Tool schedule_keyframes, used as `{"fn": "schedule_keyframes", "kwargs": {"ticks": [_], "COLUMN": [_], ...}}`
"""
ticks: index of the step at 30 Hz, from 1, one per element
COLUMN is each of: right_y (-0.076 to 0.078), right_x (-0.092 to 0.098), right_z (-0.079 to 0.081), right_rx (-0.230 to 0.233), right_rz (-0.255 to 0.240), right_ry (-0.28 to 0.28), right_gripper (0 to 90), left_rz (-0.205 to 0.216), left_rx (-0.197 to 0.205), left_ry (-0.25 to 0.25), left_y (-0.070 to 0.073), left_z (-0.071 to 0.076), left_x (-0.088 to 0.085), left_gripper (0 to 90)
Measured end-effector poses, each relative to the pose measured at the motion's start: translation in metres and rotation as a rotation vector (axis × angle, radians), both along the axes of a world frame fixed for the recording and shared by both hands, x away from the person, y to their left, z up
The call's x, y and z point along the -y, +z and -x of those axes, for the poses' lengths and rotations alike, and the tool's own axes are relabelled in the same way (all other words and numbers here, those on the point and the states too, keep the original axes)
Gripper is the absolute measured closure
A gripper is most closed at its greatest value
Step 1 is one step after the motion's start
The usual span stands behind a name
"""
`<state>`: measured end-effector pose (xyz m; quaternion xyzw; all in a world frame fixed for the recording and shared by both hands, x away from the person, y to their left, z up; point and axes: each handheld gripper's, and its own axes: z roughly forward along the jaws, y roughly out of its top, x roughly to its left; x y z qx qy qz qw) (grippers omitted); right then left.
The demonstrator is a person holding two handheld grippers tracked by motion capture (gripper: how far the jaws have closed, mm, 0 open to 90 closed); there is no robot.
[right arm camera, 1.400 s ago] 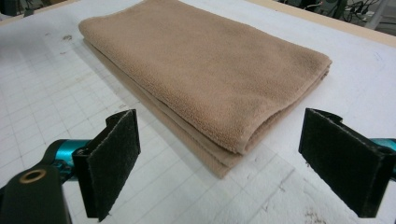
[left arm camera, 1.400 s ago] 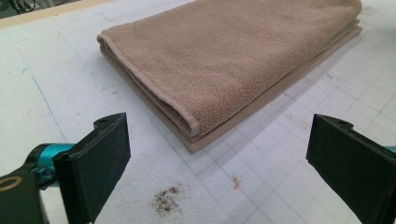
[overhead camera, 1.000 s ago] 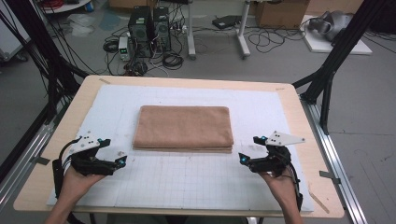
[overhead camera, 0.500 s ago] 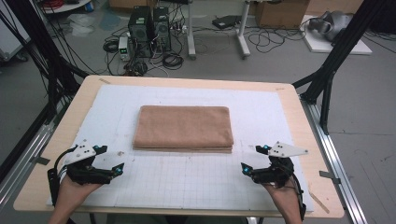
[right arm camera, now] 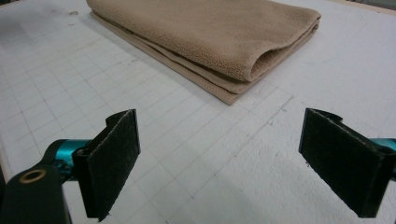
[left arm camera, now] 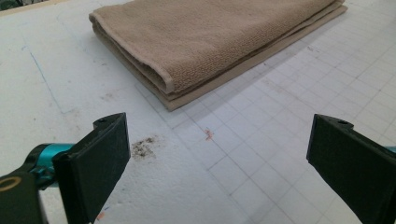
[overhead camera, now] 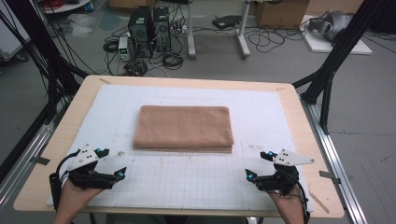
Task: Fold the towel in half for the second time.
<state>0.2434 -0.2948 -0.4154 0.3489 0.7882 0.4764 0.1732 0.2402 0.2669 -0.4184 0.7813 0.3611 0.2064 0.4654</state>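
Towel (overhead camera: 183, 127): tan terry cloth, folded flat into a rectangle, centred on the white gridded mat (overhead camera: 187, 182) of the desk. Left gripper (overhead camera: 108, 163) and right gripper (overhead camera: 259, 164): jaws wide apart, empty, near the front corners. Advice: pinch every layer at each corner together.

tan terry towel (overhead camera: 183, 127), folded into a flat rectangle of several layers, long side running across the table. lies flat on the white gridded mat, about centre, slightly toward the far side. looped pile visible on top; rounded fold at each short end, stacked layer edges showing along the near long side (left arm camera: 219, 70). corners fairly square, lowest layer sticking out a little at the near edge (right arm camera: 224, 95)
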Motion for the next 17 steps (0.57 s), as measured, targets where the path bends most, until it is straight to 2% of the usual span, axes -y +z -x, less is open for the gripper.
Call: {"fn": "schedule_keyframes", "kwargs": {"ticks": [11, 15, 17], "right_y": [-0.0045, -0.0059, -0.0064], "right_x": [-0.0008, -0.0025, -0.0034], "right_z": [0.0058, 0.0051, 0.0036], "right_rx": [0.004, 0.005, 0.006], "right_rz": [-0.007, -0.003, -0.003], "right_ry": [0.004, 0.008, 0.012], "right_gripper": [11.5, 11.6, 11.6], "left_rz": [0.002, 0.003, 0.017], "left_rx": [-0.001, -0.01, -0.021], "left_ry": [0.004, 0.004, 0.001], "left_y": [-0.0049, -0.0073, -0.008], "left_z": [0.007, 0.0069, 0.0061], "left_x": [0.003, 0.0033, 0.0022], "left_gripper": [6.6, 6.6, 6.6]}}
